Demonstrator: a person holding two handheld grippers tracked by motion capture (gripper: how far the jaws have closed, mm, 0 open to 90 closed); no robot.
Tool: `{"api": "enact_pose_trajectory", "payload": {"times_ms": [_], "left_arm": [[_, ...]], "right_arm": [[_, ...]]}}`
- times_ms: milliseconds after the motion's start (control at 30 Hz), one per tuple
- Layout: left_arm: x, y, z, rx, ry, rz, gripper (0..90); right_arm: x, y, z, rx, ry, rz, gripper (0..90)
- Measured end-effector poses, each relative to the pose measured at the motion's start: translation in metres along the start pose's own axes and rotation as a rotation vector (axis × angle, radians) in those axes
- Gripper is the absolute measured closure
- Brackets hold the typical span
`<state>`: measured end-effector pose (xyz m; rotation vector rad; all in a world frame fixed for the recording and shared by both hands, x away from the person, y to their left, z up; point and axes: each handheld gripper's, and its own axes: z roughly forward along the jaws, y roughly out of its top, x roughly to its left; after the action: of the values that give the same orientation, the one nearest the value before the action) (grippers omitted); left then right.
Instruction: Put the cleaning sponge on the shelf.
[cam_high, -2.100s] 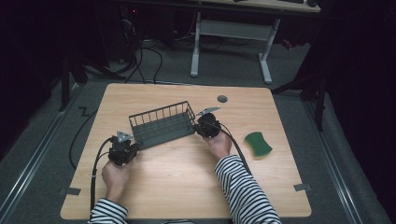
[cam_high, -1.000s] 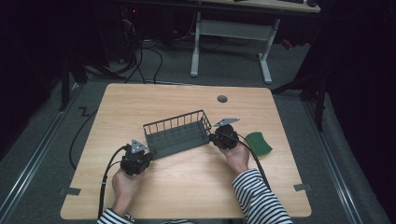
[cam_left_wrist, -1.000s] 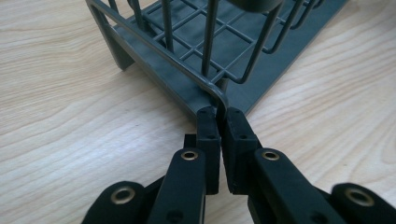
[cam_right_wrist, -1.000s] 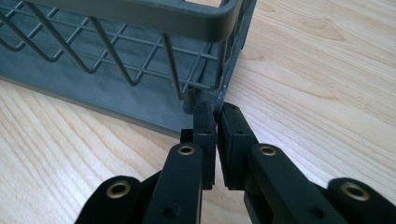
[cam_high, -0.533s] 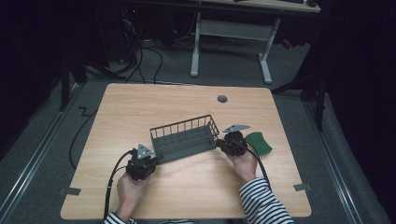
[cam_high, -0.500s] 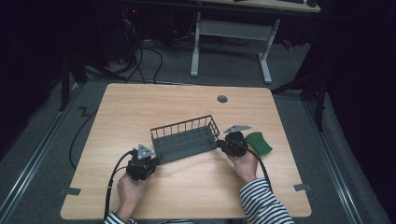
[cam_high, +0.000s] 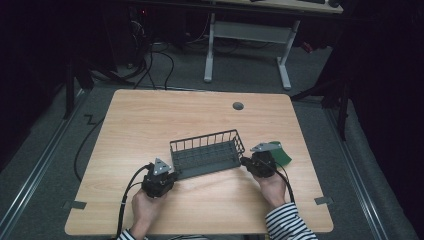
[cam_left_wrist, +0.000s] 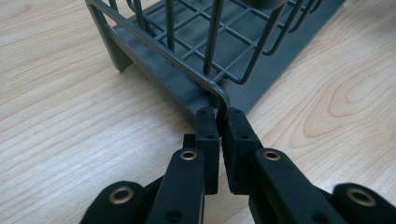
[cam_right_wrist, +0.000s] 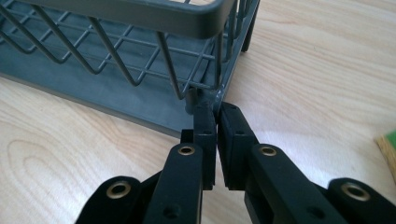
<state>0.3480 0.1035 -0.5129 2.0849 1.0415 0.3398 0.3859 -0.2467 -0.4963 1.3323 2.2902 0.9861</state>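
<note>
A dark grey wire rack (cam_high: 206, 152) with a solid base stands on the wooden table (cam_high: 150, 115), a little near of its middle. My left gripper (cam_high: 173, 175) is at the rack's near-left corner. In the left gripper view its jaws are shut on the rack's bent corner wire (cam_left_wrist: 219, 95). My right gripper (cam_high: 244, 161) is at the rack's right end. The right gripper view has its jaws pinched on an upright wire (cam_right_wrist: 217, 79) at the rack's lower corner. The rack (cam_right_wrist: 116, 56) is empty.
A green sponge (cam_high: 282, 156) lies just right of my right gripper, partly under its grey plate. A round cable hole (cam_high: 238, 105) sits at the table's far side. Each gripper's cable (cam_high: 127, 192) trails back toward the near edge.
Both grippers have carried the rack to the right and closer to the near edge. My right gripper now sits against the green sponge.
</note>
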Motion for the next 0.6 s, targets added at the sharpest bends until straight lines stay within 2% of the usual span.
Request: {"api": "enact_pose_trajectory", "payload": {"times_ms": [33, 367, 567, 600], "left_arm": [[-0.004, -0.001, 0.000, -0.005, -0.008, 0.000, 85.5], [-0.012, -0.003, 0.000, -0.008, -0.033, 0.006, 85.1], [-0.012, -0.004, 0.001, -0.016, -0.038, 0.007, 84.7], [-0.011, -0.004, 0.000, -0.017, -0.046, 0.006, 84.2]], "right_arm": [[-0.001, -0.004, -0.003, -0.004, 0.001, 0.011, 86.5], [-0.003, -0.019, -0.014, -0.020, -0.006, 0.019, 86.5], [-0.004, -0.022, -0.015, -0.004, -0.007, 0.027, 86.3], [-0.005, -0.023, -0.016, -0.009, -0.008, 0.039, 83.7]]}}
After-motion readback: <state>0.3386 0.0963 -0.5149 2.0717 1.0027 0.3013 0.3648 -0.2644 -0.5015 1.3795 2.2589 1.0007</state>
